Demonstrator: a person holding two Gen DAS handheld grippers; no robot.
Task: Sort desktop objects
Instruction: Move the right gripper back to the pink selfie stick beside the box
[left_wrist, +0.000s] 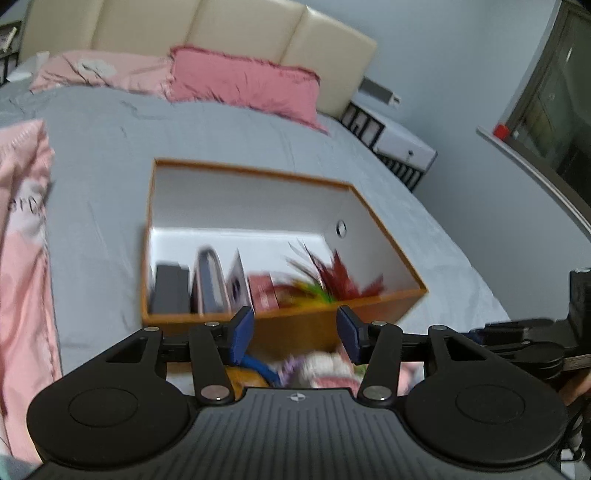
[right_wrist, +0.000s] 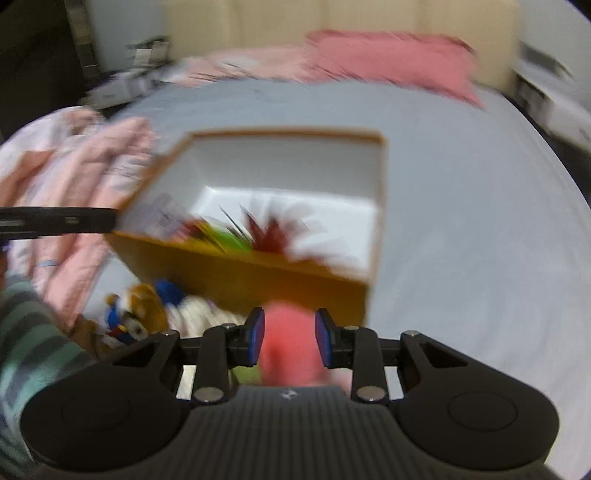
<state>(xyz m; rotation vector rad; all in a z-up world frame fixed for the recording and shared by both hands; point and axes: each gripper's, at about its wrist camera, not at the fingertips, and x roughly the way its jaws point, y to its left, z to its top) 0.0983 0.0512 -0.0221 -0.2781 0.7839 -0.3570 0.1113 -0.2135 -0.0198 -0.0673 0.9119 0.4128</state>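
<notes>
Sorting onto box, bed-top, mid-task.
Orange box (left_wrist: 280, 325) on grey bed (left_wrist: 110, 184), part-filled. Pink item (right_wrist: 290, 343) lies betw. my right gripper (right_wrist: 290, 341) pads, jaws apart, blurred; prob. soft, light – take mid-body. Left gripper (left_wrist: 295, 334) apart, empty.

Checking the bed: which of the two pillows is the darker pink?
The ruffled pillow nearer the nightstand; the other pillow is pale pink.

A grey-sheeted bed (left_wrist: 229, 133) with pink pillows (left_wrist: 243, 81) and a cream padded headboard (left_wrist: 236, 29) stands beside a pale wall (left_wrist: 443, 55) and dark window (left_wrist: 554, 110).
</notes>
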